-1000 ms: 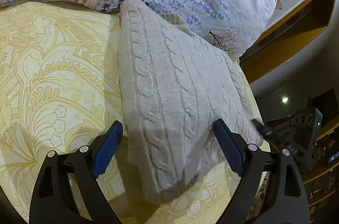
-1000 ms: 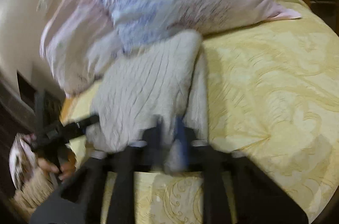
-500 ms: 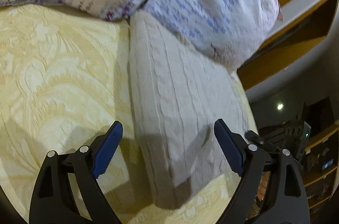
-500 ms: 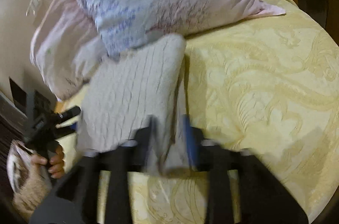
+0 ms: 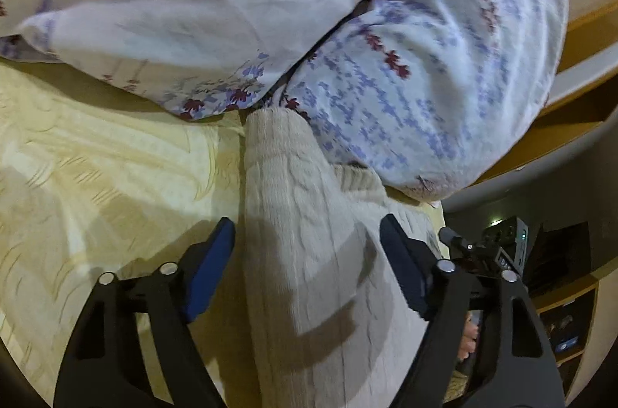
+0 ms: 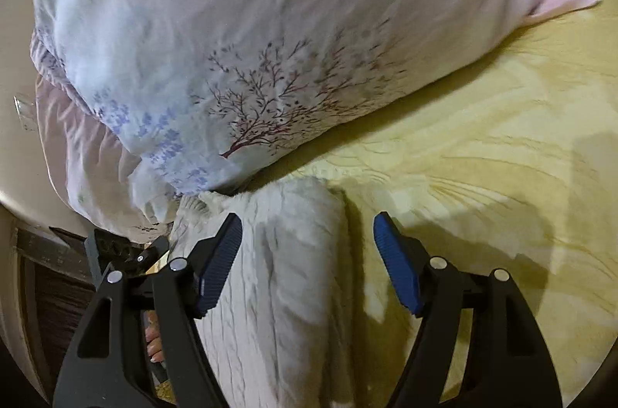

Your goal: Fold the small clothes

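Knitwear lies closest: a folded cream cable-knit sweater stretched lengthwise on the yellow patterned bedspread, its far end tucked against the pillows. The left gripper straddles it with both blue pads apart from the wool, released; its jaws have just been closing a little, the sweater between them but not pinched. The right gripper hangs over the sweater's right edge, its jaws having just been opening, one pad above the knit and the other above the bedspread, gripping nothing. Beyond the sweater's far end sit two floral pillows, one printed with a bare red tree. Further back, wooden shelving stands at the bedside in dim light.
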Demonstrator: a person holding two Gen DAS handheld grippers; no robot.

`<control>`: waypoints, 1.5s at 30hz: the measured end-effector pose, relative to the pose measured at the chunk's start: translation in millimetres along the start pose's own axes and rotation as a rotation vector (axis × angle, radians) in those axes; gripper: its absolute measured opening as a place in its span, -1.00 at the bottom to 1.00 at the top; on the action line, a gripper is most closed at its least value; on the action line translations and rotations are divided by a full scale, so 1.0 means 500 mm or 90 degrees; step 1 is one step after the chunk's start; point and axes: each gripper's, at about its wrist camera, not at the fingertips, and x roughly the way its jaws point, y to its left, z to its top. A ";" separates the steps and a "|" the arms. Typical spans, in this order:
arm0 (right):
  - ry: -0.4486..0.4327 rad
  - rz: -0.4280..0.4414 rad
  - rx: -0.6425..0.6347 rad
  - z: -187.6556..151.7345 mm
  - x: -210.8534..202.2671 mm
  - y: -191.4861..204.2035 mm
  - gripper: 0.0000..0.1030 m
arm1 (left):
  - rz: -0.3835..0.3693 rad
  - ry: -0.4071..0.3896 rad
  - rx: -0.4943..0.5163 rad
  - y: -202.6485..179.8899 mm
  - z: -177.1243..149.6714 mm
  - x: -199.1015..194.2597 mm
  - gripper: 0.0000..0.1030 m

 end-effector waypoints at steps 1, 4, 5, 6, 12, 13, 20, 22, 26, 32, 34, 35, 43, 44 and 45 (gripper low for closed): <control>0.005 0.005 -0.009 0.001 0.013 0.005 0.11 | -0.004 0.000 -0.005 0.002 0.002 0.005 0.35; -0.008 -0.012 -0.045 -0.002 0.027 0.015 -0.49 | -0.020 0.002 -0.010 0.010 0.005 0.019 0.00; -0.019 -0.012 -0.057 -0.003 0.023 0.019 -0.64 | -0.019 -0.004 -0.005 0.009 0.005 0.020 -0.17; -0.036 -0.005 -0.072 -0.007 0.011 0.025 -0.71 | -0.018 -0.008 0.000 0.009 0.006 0.020 -0.27; -0.164 0.022 -0.210 -0.050 -0.078 0.105 -0.77 | -0.043 -0.065 0.040 -0.013 -0.006 -0.020 -0.71; -0.184 0.018 -0.233 -0.057 -0.087 0.114 -0.77 | -0.046 -0.073 0.049 -0.017 -0.010 -0.024 -0.72; -0.087 -0.141 -0.135 -0.027 0.012 0.032 -0.77 | 0.031 -0.083 0.065 -0.016 -0.022 0.007 -0.76; -0.077 -0.148 -0.110 -0.020 0.026 0.022 -0.72 | 0.046 -0.086 0.066 -0.021 -0.023 0.017 -0.76; -0.084 -0.168 -0.108 -0.022 0.005 0.031 -0.31 | 0.054 -0.085 0.064 -0.034 -0.026 0.026 -0.75; -0.156 -0.103 -0.183 -0.116 -0.109 0.080 -0.23 | 0.039 -0.118 0.123 -0.096 -0.076 -0.044 -0.70; -0.154 -0.073 -0.238 -0.163 -0.130 0.107 -0.24 | 0.008 -0.114 0.154 -0.120 -0.112 -0.067 -0.60; -0.145 -0.069 -0.269 -0.192 -0.131 0.124 -0.23 | -0.010 -0.105 0.172 -0.138 -0.141 -0.075 -0.41; -0.078 -0.189 -0.322 -0.271 -0.075 0.099 -0.23 | 0.048 -0.066 0.335 -0.215 -0.266 -0.036 -0.08; -0.072 -0.197 -0.315 -0.273 -0.064 0.091 -0.23 | 0.061 -0.063 0.342 -0.215 -0.267 -0.030 -0.08; -0.076 -0.204 -0.314 -0.274 -0.055 0.090 -0.23 | 0.069 -0.061 0.347 -0.215 -0.270 -0.023 -0.08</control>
